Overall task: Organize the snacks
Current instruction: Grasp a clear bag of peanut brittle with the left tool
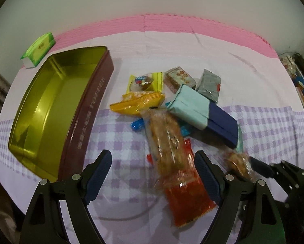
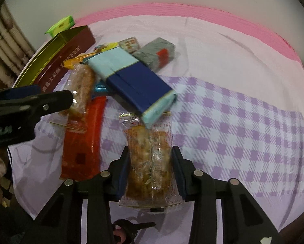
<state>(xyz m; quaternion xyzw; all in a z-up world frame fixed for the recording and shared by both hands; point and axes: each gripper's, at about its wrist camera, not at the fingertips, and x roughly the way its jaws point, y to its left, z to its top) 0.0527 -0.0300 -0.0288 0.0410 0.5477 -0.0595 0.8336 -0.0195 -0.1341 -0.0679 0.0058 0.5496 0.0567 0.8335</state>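
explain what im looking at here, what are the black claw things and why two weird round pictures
The black claws are hand-held grippers, one in each of a person's hands, each with a wide-angle camera looking along its fingers; hence two round pictures. The left gripper stands open over a clear-wrapped snack lying on an orange packet. The right gripper is closed on another clear-wrapped pastry. On the checked cloth lie more snacks, including a light and dark blue box, beside an empty toffee tin.
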